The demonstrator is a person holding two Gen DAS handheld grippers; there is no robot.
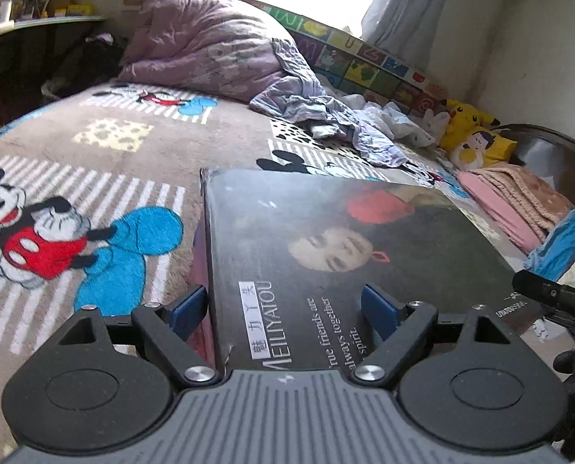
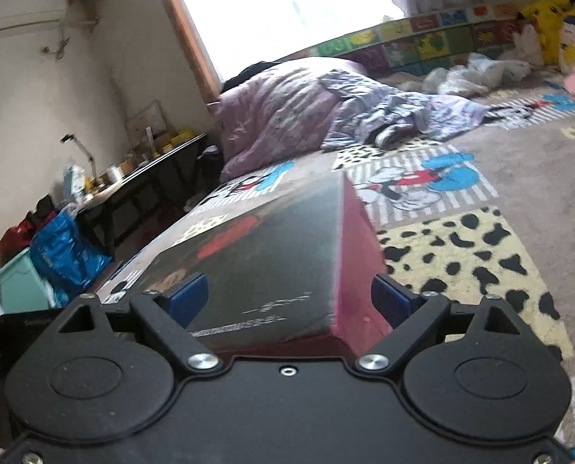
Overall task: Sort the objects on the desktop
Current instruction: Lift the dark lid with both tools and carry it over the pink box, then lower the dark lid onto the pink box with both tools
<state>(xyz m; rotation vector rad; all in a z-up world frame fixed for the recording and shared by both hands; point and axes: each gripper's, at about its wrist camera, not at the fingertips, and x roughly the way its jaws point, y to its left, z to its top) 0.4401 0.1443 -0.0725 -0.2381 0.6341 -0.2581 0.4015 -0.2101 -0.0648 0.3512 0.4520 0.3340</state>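
Left gripper [image 1: 283, 309]: its jaws stood spread wide, one blue pad [image 1: 189, 307] on the box's dark red side and the other [image 1: 378, 311] lying over the printed lid; I could not tell whether they pressed on it.
Right gripper [image 2: 287, 303]: its jaws also stood wide, one blue pad [image 2: 189, 297] over the lid and the other [image 2: 394, 303] beside the red side wall; contact could not be made out.
Box [image 1: 345, 247]: a flat rectangular carton with a dark grey-black glossy lid and dark red sides.
Box print: a child's face under a red hat, a white label with characters, the word "MEILIYATOU", and small white lines of English that read in part "friends are always together".
Box position: it lay between both grippers on the bed, over the patterned blanket; in the right wrist view the box [image 2: 279, 255] showed one corner edge running away from the camera, blurred.
Blanket [image 1: 105, 162]: grey-brown plush with Mickey Mouse figures, striped panels and spotted yellow patches.
Further on the bed: a rumpled lilac quilt [image 1: 206, 46] and loose pale clothes [image 1: 326, 112].
Far corner: yellow Pikachu toys [image 1: 469, 116] by the wall, near folded pink blankets [image 1: 515, 201].
Room edge: a cluttered bench [image 2: 144, 170] stood beside the bed under the window.
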